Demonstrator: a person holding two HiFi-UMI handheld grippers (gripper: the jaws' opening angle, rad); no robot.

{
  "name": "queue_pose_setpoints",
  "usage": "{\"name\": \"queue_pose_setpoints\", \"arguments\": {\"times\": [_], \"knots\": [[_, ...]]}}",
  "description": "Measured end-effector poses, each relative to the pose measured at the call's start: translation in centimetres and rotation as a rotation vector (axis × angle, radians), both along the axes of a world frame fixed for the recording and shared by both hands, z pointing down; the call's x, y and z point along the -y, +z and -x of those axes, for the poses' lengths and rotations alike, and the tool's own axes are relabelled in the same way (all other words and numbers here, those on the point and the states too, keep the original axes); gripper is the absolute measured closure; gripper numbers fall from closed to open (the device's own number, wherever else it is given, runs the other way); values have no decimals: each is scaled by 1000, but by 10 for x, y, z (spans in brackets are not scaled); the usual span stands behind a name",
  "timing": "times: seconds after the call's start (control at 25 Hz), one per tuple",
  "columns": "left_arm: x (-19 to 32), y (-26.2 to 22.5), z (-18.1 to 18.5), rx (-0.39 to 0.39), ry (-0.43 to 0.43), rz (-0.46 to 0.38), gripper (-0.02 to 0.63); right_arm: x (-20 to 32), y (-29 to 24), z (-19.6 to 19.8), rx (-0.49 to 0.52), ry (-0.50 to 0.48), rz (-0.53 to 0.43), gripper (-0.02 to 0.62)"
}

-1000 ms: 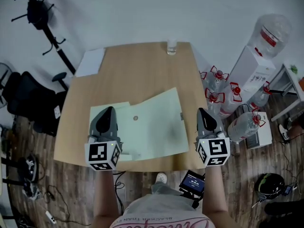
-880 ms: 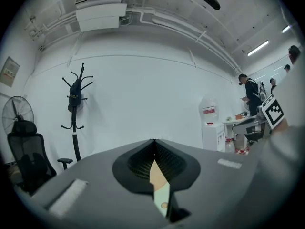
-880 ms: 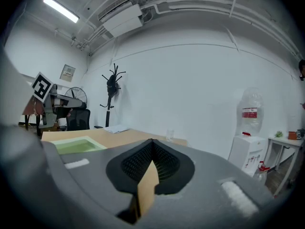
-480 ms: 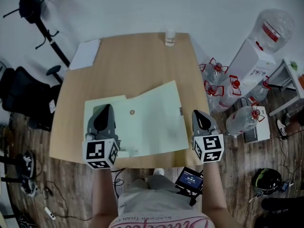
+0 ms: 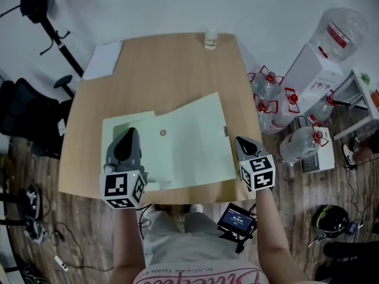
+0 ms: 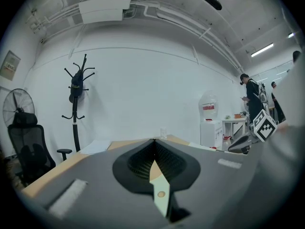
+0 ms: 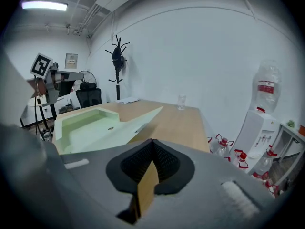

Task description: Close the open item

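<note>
Pale-green folder lies open on the wooden table, unchanged from half a second ago. Left gripper still hovers over its left flap, jaws pressed together, empty. Right gripper, jaws likewise together, has drawn back slightly at the table's right edge.

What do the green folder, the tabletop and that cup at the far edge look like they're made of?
The green folder: probably thin plastic, matte; it holds a stiff raised edge and carries a round snap. Card is possible.
The tabletop: wood or wood-look laminate, smooth, even tan with no clear grain.
The cup: clear glass or plastic; it is see-through.
</note>
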State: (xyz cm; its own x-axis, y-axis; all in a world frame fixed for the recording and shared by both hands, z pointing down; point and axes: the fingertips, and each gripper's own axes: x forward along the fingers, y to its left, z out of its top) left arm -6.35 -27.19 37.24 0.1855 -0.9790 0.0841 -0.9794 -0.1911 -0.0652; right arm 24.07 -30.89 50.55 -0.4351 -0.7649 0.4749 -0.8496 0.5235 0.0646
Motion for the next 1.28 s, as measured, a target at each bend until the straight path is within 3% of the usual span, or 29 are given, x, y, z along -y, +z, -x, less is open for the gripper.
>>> {"name": "queue_pose_setpoints", "arguments": {"times": [0.56,0.96,1.28], "knots": [[10,2,10,8,54,15,592,-1,28,30,12,-255,369,594],[11,-2,26,10,49,9,591,2,6,60,66,-374,387,594],[8,-7,36,19,51,4,592,2,0,75,104,-384,406,594]]}}
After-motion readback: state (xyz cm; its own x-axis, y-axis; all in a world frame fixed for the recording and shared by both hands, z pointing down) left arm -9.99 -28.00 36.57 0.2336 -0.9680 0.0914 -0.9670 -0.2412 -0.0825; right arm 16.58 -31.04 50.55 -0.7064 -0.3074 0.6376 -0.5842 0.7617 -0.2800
